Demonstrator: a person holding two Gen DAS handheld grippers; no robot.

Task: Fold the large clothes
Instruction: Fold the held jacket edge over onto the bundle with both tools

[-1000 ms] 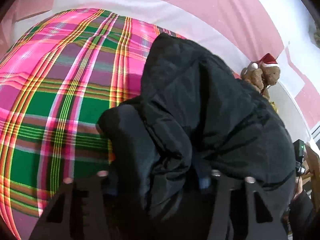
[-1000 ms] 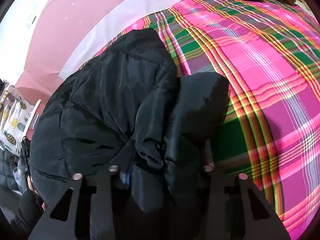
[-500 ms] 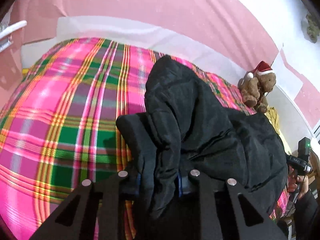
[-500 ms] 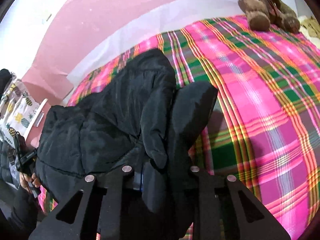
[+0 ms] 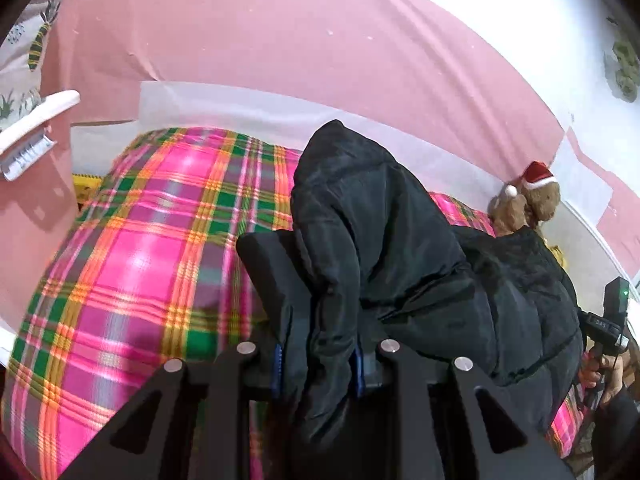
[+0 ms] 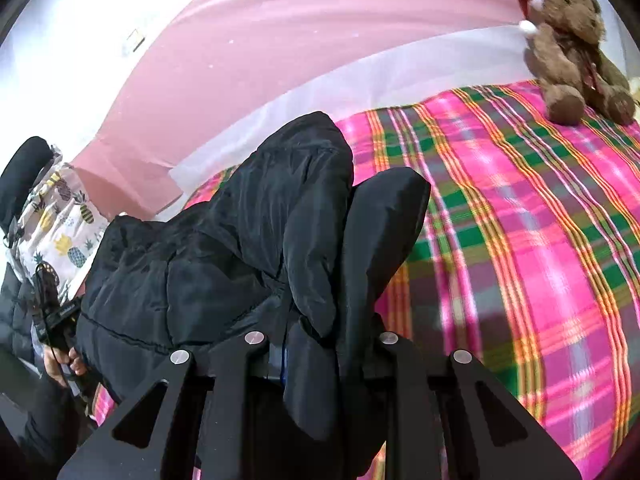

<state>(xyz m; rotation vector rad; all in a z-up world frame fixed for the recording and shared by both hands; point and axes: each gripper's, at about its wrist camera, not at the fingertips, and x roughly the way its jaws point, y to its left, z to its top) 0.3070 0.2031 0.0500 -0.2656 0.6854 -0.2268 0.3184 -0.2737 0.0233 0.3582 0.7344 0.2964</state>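
A black puffy jacket point(image 5: 400, 240) hangs lifted above a bed with a pink, green and orange plaid blanket point(image 5: 140, 248). My left gripper point(image 5: 320, 320) is shut on a fold of the jacket, which drapes over and hides the right finger. My right gripper point(image 6: 320, 280) is shut on another fold of the same jacket point(image 6: 224, 248), which spreads to its left; the blanket point(image 6: 540, 220) lies below on the right. Each gripper shows far off in the other's view, in a hand.
A brown teddy bear with a red Santa hat point(image 6: 572, 40) sits at the bed's far edge; it also shows in the left wrist view point(image 5: 528, 204). A pink wall point(image 5: 300, 40) with a white strip backs the bed. Pineapple-print fabric point(image 6: 60, 224) hangs at left.
Both grippers have closed tighter on the jacket and risen away from the bed, lifting the jacket; more wall and the teddy bear have come into view.
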